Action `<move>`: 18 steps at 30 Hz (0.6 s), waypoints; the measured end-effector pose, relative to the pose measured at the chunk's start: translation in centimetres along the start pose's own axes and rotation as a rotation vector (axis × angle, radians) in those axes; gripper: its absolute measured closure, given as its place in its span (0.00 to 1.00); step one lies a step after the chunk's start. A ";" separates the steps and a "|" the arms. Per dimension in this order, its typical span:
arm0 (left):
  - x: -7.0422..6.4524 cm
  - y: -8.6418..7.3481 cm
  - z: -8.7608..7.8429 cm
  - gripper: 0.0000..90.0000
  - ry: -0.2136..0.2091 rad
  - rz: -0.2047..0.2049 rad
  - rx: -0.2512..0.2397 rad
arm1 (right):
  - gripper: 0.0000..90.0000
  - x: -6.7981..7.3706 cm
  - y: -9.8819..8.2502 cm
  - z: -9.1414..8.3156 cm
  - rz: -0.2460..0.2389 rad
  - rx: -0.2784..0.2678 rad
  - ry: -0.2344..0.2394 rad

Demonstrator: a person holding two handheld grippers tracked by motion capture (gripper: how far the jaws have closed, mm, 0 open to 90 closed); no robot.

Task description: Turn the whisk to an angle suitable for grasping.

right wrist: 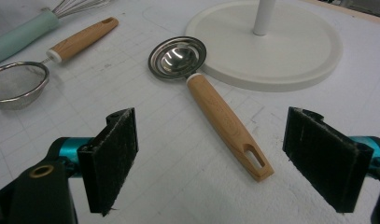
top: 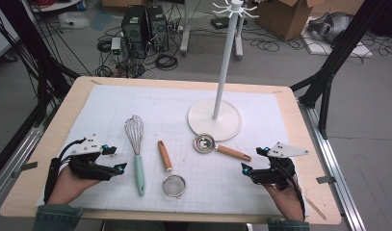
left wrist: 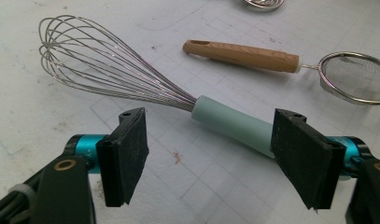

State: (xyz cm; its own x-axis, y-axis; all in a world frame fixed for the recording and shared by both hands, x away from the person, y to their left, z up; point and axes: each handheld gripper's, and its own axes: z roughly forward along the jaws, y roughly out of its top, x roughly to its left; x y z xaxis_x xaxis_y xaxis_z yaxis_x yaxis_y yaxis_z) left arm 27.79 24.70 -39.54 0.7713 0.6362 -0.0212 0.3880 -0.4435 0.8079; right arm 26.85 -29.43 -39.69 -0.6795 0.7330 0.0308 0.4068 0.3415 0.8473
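Observation:
On the white mat lie three utensils. A wire whisk (top: pixel 137 154) with a mint-green handle (left wrist: pixel 229 123) rests just right of my left gripper (top: pixel 117 159). A small mesh strainer (top: pixel 173 185) with a wooden handle lies beside it. Farther right is a steel scoop (top: pixel 204 143) with a wooden handle (right wrist: pixel 225 123), left of my right gripper (top: pixel 252 160). In the left gripper view my left gripper (left wrist: pixel 211 158) stands open, with the whisk handle beyond the pads and untouched. My right gripper (right wrist: pixel 211 158) is open too, and the scoop's handle end lies ahead of it.
A white hanging stand with a round base (top: pixel 214 120) and a tall pole (top: pixel 226 57) stands at the back of the mat. The wooden table's edge (top: pixel 307 130) runs close at the right. Beyond the table are cables, computer towers (top: pixel 145 29) and boxes on the floor.

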 end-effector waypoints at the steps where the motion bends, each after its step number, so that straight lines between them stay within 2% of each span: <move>1: 0.0 0.0 0.0 0.33 0.001 -0.001 0.000 | 0.19 0.0 0.0 0.0 -0.002 0.000 0.000; 6: 0.0 0.0 0.2 0.39 -0.002 0.002 -0.001 | 0.19 0.0 0.0 0.0 0.002 0.002 0.000; 7: -0.1 0.1 0.3 0.45 -0.005 0.003 0.001 | 0.19 0.0 0.0 0.0 0.001 0.003 -0.002; 9: -0.2 0.0 0.4 0.47 -0.010 0.009 0.007 | 0.19 0.0 0.0 0.0 -0.001 0.003 -0.001; 10: -0.3 0.0 0.5 0.55 -0.014 0.007 0.008 | 0.19 0.0 0.0 0.0 -0.004 0.000 0.001; 11: -0.3 0.0 0.6 0.55 -0.019 0.015 0.012 | 0.19 0.0 0.0 0.0 -0.004 0.000 0.001; 14: -0.5 -0.1 0.9 0.64 -0.033 0.026 0.028 | 0.19 0.0 0.0 0.0 -0.002 0.000 0.002; 15: -0.5 -0.2 1.0 0.70 -0.035 0.028 0.030 | 0.19 0.1 0.0 0.0 0.000 0.004 0.003; 17: -0.5 -0.2 1.2 0.73 -0.041 0.037 0.040 | 0.19 0.1 0.0 0.0 0.001 0.005 0.004; 18: -0.6 -0.2 1.3 0.81 -0.045 0.041 0.043 | 0.19 0.0 0.0 0.0 0.000 0.003 0.004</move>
State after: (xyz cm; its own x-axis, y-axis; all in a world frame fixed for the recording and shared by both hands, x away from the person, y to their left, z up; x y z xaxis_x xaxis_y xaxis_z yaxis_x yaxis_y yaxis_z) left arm 27.90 23.62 -40.43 0.8083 0.5885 -0.0161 0.3763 -0.4955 0.7829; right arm 26.85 -29.37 -39.70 -0.6815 0.7310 0.0329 0.4089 0.3432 0.8456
